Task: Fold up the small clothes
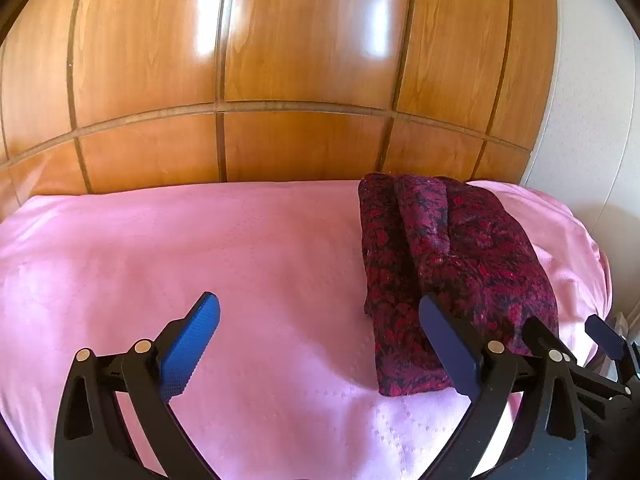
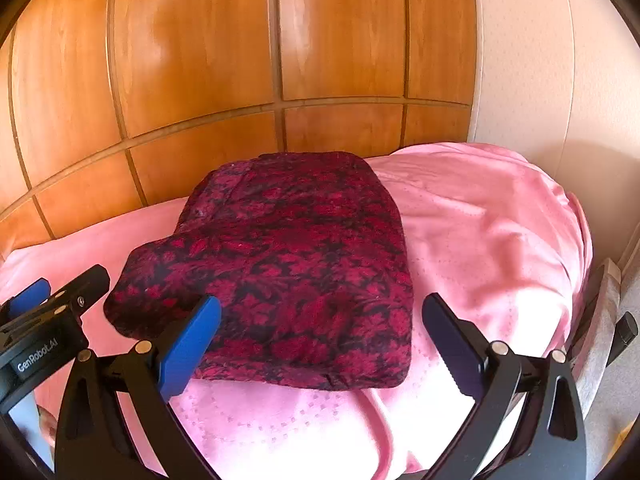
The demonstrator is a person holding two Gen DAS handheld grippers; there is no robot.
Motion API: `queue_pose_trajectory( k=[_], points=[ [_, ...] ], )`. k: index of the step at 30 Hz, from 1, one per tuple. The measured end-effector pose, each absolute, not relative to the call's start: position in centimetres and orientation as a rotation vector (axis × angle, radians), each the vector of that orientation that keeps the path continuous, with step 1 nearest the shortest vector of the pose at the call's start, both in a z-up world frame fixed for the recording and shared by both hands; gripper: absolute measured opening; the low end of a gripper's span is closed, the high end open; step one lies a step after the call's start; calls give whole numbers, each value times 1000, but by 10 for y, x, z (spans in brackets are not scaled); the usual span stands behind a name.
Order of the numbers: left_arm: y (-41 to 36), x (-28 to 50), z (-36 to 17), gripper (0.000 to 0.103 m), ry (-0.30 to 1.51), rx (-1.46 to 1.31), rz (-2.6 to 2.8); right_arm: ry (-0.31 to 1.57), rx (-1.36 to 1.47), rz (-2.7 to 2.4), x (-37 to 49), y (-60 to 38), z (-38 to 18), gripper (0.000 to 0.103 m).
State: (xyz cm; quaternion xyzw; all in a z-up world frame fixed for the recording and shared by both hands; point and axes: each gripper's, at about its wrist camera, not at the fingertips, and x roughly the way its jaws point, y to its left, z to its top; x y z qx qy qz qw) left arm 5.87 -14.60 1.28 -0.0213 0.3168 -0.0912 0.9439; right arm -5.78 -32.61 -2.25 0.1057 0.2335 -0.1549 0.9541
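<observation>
Folded red-and-black floral garment (image 2: 280, 272) lies on dotted pink bedspread (image 1: 160, 248); both grippers spread, empty.

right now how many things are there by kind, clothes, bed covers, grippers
clothes: 1, the folded dark red patterned garment
bed covers: 1, the pink bedspread
grippers: 2, left gripper and right gripper, both with fingers spread
total: 4

Dark red floral garment (image 2: 288, 272) — folded into a thick, flat rectangle — lying on the pink bedspread (image 2: 500, 232).
</observation>
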Motion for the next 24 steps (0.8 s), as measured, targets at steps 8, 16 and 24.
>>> queue_pose_trajectory(
  k=[8,16,24],
  points=[
    [-142,51,17,99,634,-43,-168,473,200,-318,-63,-320,-23,100],
    [-139,47,22,99,620,-51,-145,481,218,-343,-68,-323,-27,100],
    [-137,42,24,99,599,-52,-135,465,223,-341,-70,-323,-24,100]
  ],
)
